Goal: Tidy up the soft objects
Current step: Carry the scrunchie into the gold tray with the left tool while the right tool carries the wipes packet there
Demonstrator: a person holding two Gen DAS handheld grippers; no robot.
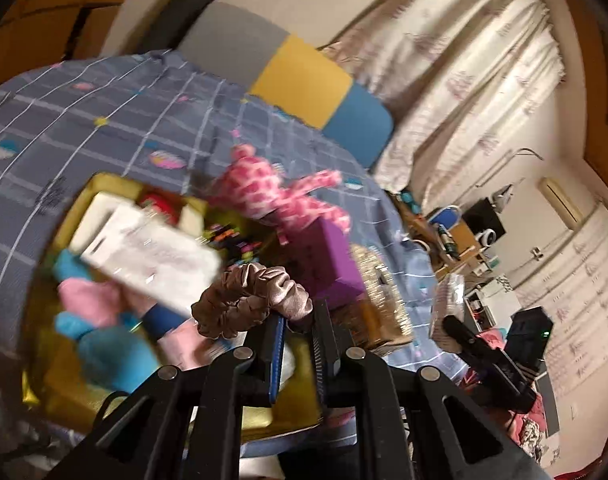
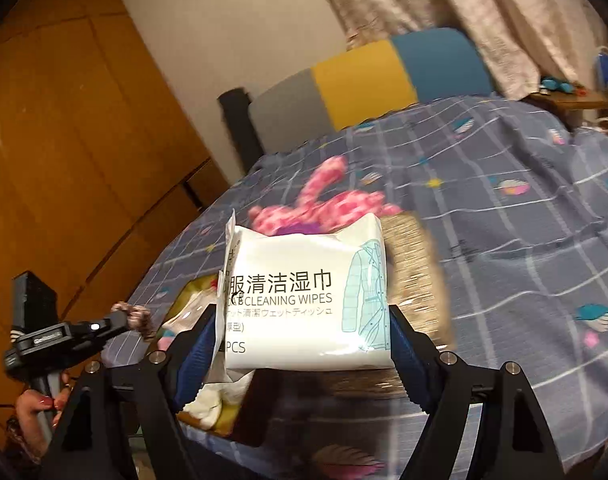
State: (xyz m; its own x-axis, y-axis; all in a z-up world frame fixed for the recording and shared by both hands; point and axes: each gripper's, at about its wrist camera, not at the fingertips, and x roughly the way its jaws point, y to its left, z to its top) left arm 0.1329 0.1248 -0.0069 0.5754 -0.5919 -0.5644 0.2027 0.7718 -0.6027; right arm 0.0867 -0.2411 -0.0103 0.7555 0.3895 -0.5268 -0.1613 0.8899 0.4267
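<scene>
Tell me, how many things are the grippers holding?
2. The left gripper pinches a brown scrunchie above the yellow box. The right gripper clamps a pack of wipes over the bed.

Your left wrist view looks down along its fingers, close over the gold box (image 1: 104, 184) on the bed (image 1: 84, 120), facing the far headboard (image 1: 304, 76), with curtains (image 1: 464, 60) and a cluttered desk (image 1: 456, 240) off to the right. Your right wrist view sits lower and nearer the bed's edge, facing the same headboard (image 2: 364, 76), with a wardrobe (image 2: 84, 140) on the left. Both views share the bed, the headboard, the pink toy (image 1: 280, 196) (image 2: 324, 204) and the wipes pack (image 1: 152, 256) (image 2: 304, 296). The right view also catches your left gripper (image 2: 134, 320) at its near left.
</scene>
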